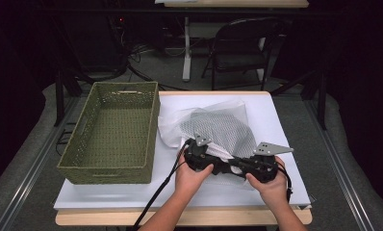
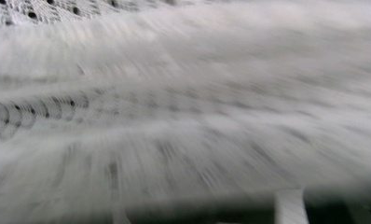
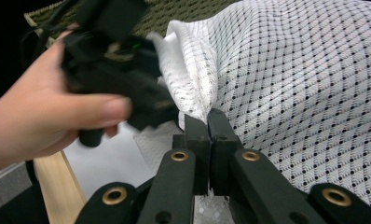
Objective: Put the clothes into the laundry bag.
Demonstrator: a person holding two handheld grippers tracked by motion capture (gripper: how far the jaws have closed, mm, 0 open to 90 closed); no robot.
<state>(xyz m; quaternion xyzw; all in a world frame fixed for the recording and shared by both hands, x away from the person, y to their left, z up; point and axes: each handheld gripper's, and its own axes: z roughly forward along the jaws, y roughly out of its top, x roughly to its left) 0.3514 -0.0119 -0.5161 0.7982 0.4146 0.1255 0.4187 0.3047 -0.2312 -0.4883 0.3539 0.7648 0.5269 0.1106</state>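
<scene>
Right gripper (image 3: 207,116) fingers were clamped on the white mesh cloth (image 1: 218,127) lying on the tabletop (image 1: 281,120) beside the green basket (image 1: 113,132); left gripper (image 1: 217,166) finger state could not be told.

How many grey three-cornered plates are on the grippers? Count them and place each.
2. One grey plate tops the left gripper, over the white mesh fabric; the other plate tops the right gripper, right of it.

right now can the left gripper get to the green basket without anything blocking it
Probably yes: the left gripper sits by the mesh bag, just right of the green basket, with bare table between. The right gripper pinches the bag, which might drag along.
</scene>
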